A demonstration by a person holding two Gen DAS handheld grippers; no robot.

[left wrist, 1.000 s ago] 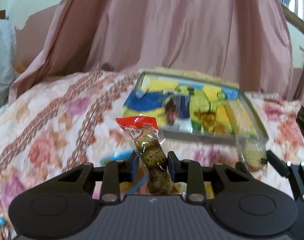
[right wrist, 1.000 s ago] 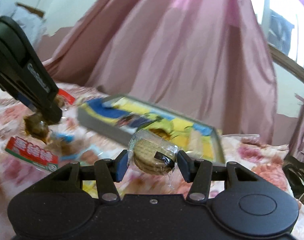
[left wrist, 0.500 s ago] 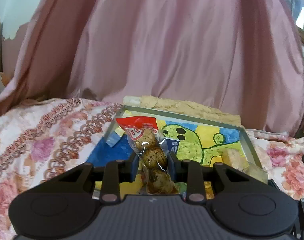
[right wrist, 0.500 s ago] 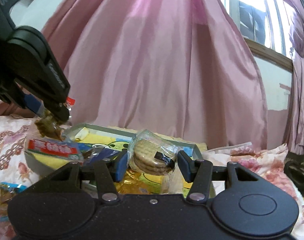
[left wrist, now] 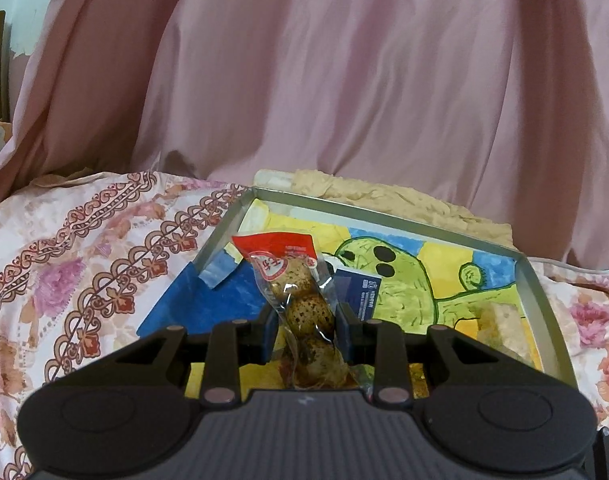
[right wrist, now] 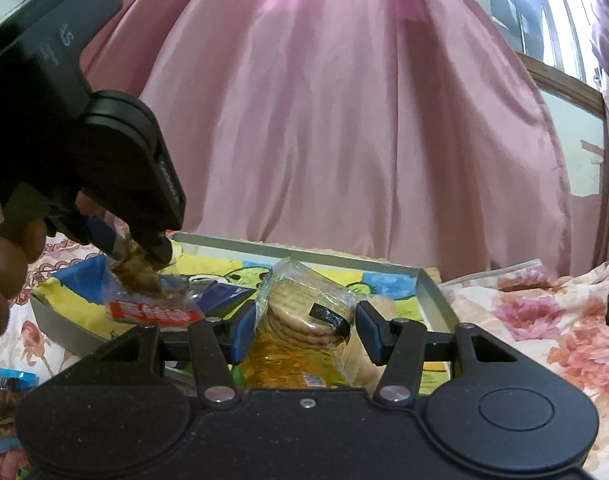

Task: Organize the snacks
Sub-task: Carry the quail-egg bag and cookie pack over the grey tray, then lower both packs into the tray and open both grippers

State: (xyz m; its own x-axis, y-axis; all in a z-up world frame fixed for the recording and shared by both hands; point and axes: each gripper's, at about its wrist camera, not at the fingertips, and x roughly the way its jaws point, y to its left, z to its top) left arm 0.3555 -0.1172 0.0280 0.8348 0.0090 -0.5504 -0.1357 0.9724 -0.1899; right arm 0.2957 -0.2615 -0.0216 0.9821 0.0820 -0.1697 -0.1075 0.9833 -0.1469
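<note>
over floral bedding, left gripper [left wrist: 304, 330] clamps egg pack [left wrist: 300, 304] upright; right gripper [right wrist: 304, 336] clamps biscuits [right wrist: 304, 308].

Little is reading clearly here. The clear plastic pack of speckled quail eggs with a red top [left wrist: 300, 300] is carrying a white oval badge with red characters, too blurred to make out; in the right wrist view its red band [right wrist: 152, 314] is showing white characters, upside down and illegible. The black body of the left tool [right wrist: 64, 80] is showing pale marks resembling "AS". The dark blue card [left wrist: 360, 290] is bearing tiny white print, unreadable.
</note>
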